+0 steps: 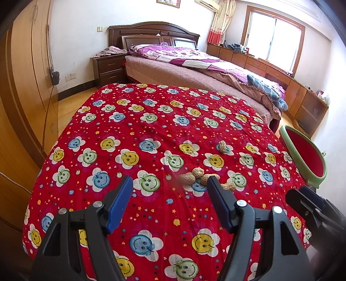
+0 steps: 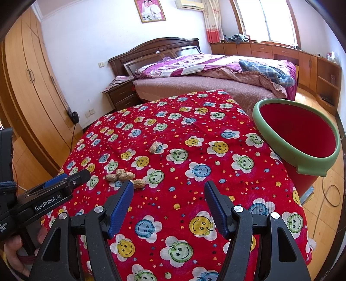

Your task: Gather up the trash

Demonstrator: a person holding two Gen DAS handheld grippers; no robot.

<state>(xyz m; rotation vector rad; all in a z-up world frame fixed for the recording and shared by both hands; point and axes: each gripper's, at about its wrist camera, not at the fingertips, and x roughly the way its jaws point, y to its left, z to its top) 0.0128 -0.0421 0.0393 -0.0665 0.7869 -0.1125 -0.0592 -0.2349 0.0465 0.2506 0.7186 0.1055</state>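
Left wrist view: red smiley-flower patterned cloth covering the bench; cluster of four tan peanut shells just ahead of the left gripper, its blue-padded fingers released and spread, nothing between them. One shell of the cluster lies partly hidden behind the right-hand finger. Single tan peanut shell lies apart, farther up the cloth. Red waste bin with green rim shows only as a slice at the right bench edge; the right gripper appears beside it.

Right wrist view: same bin seen nearly whole, mouth open and tilted toward the camera, standing against the bench's right edge. Right gripper, fingers released, empty. Cluster sits left of them, its nearest shell's long axis running left to right; lone shell lies diagonally. Left gripper enters from the left, with a person's hand below it. Framed portrait hangs above the wooden bed.
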